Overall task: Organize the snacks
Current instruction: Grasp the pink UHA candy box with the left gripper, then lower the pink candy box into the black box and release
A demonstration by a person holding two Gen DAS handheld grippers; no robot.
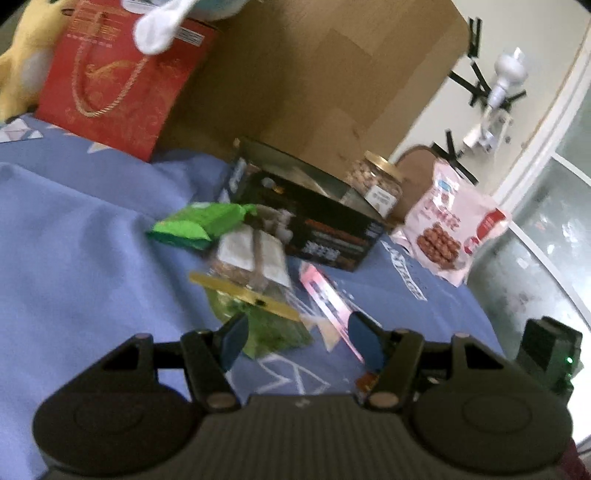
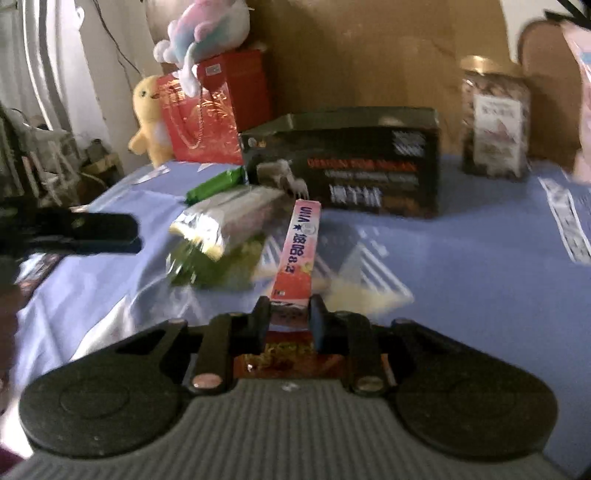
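Both right gripper [image 2: 289, 320] fingers clamp pink box [image 2: 300, 246].

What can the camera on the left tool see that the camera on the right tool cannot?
Only the left view shows the pink snack bag whole, with a printed picture of brown round snacks, and the open left tool with nothing between its fingers.

Only the right view shows the right tool shut on the end of the pink box, and the pastel plush toy on top of the red bag.

Both show the black box, the nut jar, the green packet and the blue cloth.
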